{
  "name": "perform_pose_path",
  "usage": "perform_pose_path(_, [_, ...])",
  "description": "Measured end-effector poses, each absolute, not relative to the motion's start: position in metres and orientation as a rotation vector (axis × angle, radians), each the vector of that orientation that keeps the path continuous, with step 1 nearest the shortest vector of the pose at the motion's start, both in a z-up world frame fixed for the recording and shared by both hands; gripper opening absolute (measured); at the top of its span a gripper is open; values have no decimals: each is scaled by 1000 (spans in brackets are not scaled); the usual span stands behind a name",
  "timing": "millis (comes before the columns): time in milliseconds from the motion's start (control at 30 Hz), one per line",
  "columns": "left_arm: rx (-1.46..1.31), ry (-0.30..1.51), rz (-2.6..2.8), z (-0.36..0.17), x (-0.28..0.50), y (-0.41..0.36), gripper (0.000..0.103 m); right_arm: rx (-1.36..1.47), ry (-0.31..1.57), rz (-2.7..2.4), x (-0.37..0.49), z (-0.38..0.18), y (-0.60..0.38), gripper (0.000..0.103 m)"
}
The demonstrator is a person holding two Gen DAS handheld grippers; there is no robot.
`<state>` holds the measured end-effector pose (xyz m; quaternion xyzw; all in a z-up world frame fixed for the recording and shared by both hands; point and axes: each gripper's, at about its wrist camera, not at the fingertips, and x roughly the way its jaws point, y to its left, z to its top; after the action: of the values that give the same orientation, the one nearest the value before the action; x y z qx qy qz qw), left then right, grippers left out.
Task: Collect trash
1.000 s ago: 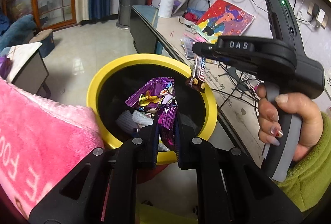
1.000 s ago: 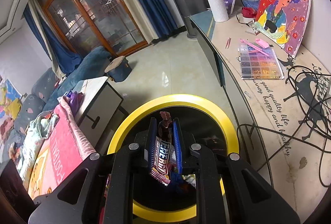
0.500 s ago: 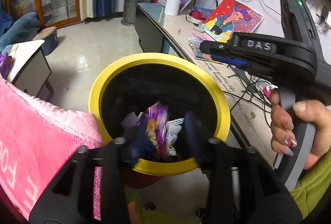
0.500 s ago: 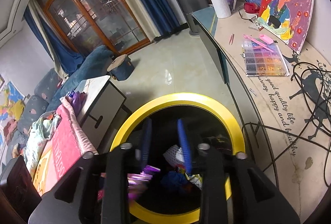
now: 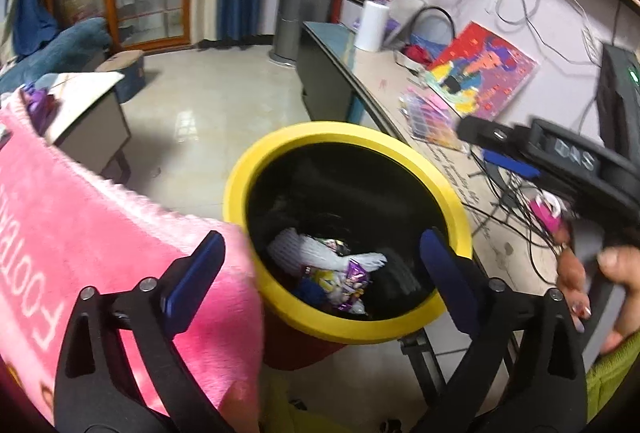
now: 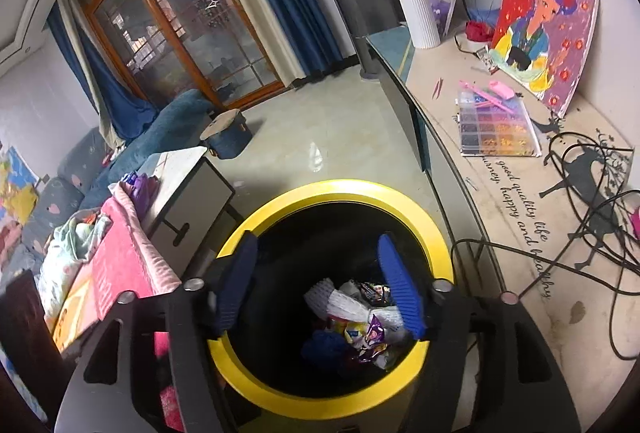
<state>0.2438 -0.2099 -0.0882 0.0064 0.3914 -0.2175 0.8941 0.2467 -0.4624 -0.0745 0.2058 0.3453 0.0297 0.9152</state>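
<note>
With both your left gripper (image 5: 316, 269) and right gripper (image 6: 320, 285) just opened, jaws empty, over the yellow-rimmed bin (image 6: 400, 201), confirm wrappers (image 6: 368, 333) landed inside.

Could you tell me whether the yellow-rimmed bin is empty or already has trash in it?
It has trash in it. The yellow-rimmed bin holds white foam netting and shiny purple wrappers at the bottom, well below the rim.

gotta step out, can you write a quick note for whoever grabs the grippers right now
Left gripper: open, empty, jaws just been opening over the yellow-rimmed bin.
Right gripper: open, empty, jaws also just been opening above the same bin.
Wrappers: lying in the bin on the white foam netting.
Done: both pieces are in.
Left: no loose trash shows in these views; look around for more.
</note>
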Motion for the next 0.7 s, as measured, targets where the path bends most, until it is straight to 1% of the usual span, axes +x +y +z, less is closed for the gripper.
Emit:
perform_pose_path(67, [-1,805,-424,-85,243,-198,92,402,691,49,237,-69,-456,82])
perform_pose_path(133, [-14,801,-403,-80,242,-188,92,383,665,41,227,-63,-448,89])
perform_pose_path(233, [-29,781,-362,-73,236,-171,92,356,651,66,216,-57,-432,95])
perform_pose_path(467, [-43,719,-299,-53,213,-129,92,268,654,116,197,-41,-385,96])
perform_pose_path(700, [-59,655,-229,-38,177,-84,92,192,578,77,159,-27,-343,96])
